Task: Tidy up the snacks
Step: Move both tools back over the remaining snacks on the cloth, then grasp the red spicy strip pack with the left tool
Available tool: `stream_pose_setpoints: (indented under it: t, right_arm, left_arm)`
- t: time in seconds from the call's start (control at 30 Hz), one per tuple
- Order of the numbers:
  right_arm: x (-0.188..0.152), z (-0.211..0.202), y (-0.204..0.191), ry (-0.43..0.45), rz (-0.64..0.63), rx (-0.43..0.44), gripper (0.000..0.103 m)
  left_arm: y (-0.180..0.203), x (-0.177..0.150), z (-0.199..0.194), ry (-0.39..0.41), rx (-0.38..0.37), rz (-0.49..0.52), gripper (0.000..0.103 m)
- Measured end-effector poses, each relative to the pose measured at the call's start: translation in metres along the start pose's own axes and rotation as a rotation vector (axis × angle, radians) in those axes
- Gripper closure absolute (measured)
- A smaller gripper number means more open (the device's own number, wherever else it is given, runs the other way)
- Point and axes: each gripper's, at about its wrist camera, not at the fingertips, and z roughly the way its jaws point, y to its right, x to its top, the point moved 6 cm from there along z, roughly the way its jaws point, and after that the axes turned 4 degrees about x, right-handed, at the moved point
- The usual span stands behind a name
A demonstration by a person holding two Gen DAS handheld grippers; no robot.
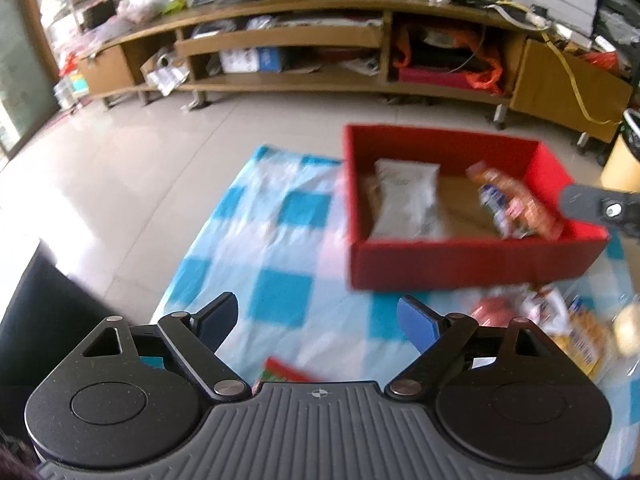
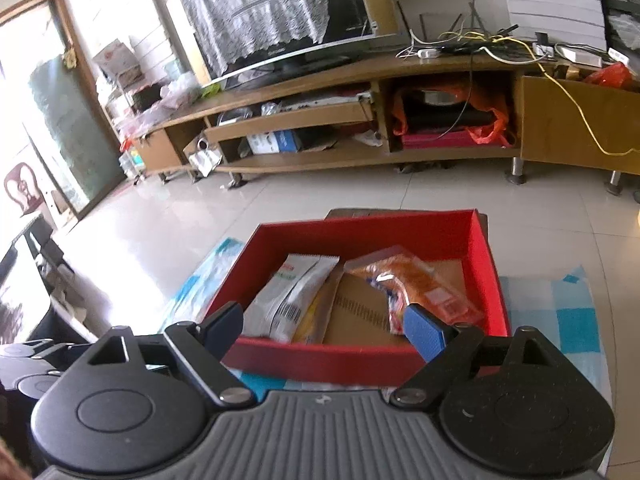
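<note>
Red box (image 2: pixel 360 364) sits on blue-and-white checked cloth (image 1: pixel 280 240), open top. Inside: white packet (image 2: pixel 288 296) along the left wall, long axis running near-to-far; orange packet (image 2: pixel 420 284) toward the right wall, lying diagonal, clear film w/ printed label. More snacks (image 1: pixel 560 328) lie blurred on cloth by box's near right corner. Left gripper (image 1: pixel 318 322) jaws spread, nothing between. Right gripper (image 2: pixel 324 330) jaws spread over box's near wall, gripping nothing.

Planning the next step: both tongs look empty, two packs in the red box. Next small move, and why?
Probably swing the left tongs, open and empty, toward the loose snack packets on the checked cloth beside the red box. The box holds only a white pack and an orange pack.
</note>
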Motion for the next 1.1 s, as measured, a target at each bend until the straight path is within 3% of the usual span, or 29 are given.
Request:
stream_pose_setpoints:
  t: [0.2,0.43,0.6,0.8,0.9,1.03,1.1]
  right_arm:
    - [-0.016,-0.006,-0.014,-0.029,-0.036,0.011,0.018]
    - [-0.036,-0.013,-0.021,-0.073,-0.044,0.02,0.018]
    - [-0.055,-0.018,-0.018,-0.115,-0.032,0.019,0.018]
    - [-0.076,-0.022,-0.01,-0.161,-0.017,-0.001,0.018]
    - [-0.079,-0.026,0.0,-0.168,0.018,-0.009,0.018]
    - [-0.088,-0.027,0.009,-0.193,0.065,-0.009,0.018]
    - [-0.094,-0.023,0.007,-0.216,0.047,-0.016,0.018]
  left_arm:
    - [-0.029,-0.031,0.006,-0.06,0.02,-0.013,0.012]
    - [-0.035,-0.061,0.027,-0.134,0.032,0.053,0.011]
    - [-0.034,-0.074,0.038,-0.169,-0.03,0.081,0.011]
    - [-0.033,-0.087,0.057,-0.226,-0.026,0.091,0.008]
    - [-0.038,-0.088,0.056,-0.252,-0.091,0.032,0.02]
    - [-0.031,-0.092,0.044,-0.243,-0.107,0.062,0.036]
    - [-0.025,-0.095,0.037,-0.251,-0.132,0.075,0.038]
